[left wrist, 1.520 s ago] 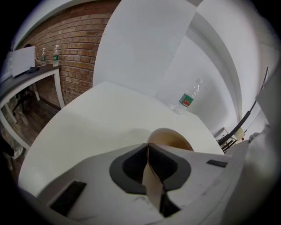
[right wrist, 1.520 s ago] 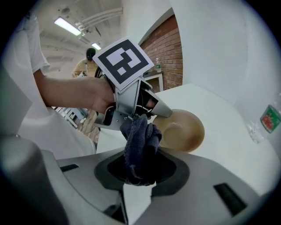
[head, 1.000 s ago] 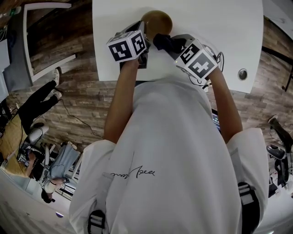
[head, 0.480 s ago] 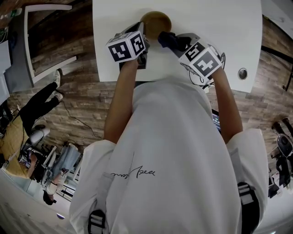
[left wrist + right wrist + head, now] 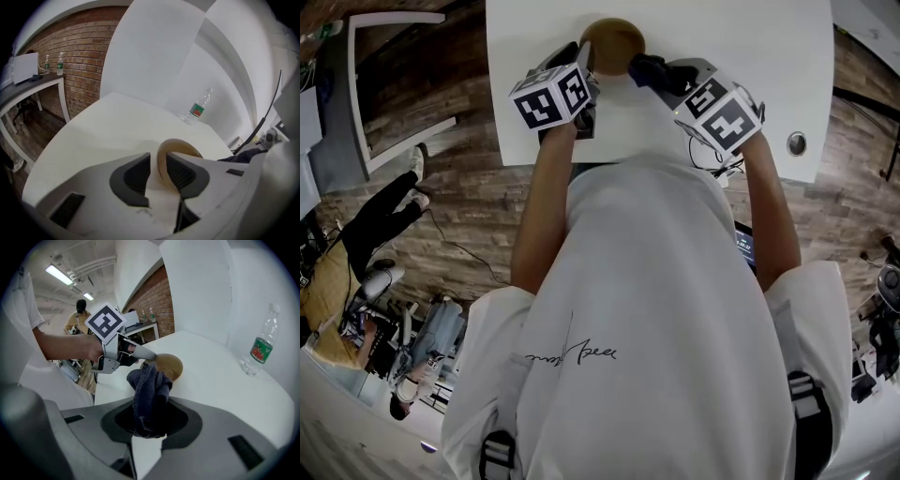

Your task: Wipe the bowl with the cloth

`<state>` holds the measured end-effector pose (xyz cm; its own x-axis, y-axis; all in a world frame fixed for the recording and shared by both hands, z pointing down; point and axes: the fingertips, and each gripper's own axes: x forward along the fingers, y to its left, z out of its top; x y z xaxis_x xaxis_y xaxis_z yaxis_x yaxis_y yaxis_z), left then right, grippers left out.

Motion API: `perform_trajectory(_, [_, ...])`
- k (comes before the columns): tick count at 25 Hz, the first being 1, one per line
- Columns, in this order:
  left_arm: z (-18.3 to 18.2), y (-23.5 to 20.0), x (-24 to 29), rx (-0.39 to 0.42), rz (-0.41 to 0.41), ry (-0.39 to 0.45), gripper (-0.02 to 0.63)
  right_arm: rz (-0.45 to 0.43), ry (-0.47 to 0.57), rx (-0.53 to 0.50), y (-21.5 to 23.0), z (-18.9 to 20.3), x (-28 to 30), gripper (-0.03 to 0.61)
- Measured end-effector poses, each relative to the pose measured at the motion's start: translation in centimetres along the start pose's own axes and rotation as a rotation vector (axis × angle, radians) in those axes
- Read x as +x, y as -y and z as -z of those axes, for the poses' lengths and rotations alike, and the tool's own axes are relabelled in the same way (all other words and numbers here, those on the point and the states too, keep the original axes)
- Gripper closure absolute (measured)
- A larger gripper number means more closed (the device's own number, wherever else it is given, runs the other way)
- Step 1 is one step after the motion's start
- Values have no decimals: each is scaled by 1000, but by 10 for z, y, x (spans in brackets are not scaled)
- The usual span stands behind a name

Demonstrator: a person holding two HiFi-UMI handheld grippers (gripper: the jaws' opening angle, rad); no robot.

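The round tan wooden bowl (image 5: 612, 45) sits top centre on the white surface (image 5: 759, 56), its rim loose between the left gripper's (image 5: 158, 161) jaws, which have just been opening. The right gripper (image 5: 151, 416), clamping the dark blue cloth (image 5: 149, 385), hangs just right.

Tan bowl (image 5: 612, 45), dark navy cloth (image 5: 149, 394), white table (image 5: 769, 56)

A round, tan wooden bowl (image 5: 612, 45) sits on the white worktop (image 5: 759, 75), a little in from its near edge. A dark blue terry cloth (image 5: 149, 390), bunched into a wad, is pinched in the right tongs (image 5: 150, 422), just beside the bowl's rim.
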<state>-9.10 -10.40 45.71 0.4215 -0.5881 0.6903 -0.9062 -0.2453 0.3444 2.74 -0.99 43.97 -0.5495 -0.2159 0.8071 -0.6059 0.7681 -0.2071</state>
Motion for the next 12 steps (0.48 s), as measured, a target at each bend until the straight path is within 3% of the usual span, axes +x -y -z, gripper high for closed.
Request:
perform_trajectory(2, [-2,-3,-5,-8,1,12,463,8,-2,1,0,-1,-3,486])
perform_trajectory(8, [-3,5,-26,-19,36,48,462,7,9,-6,-5,3,-13,486])
perform_trajectory(12, [-2,18,-43,66,44,65,463,13,24,-9,-7,6,-24,486])
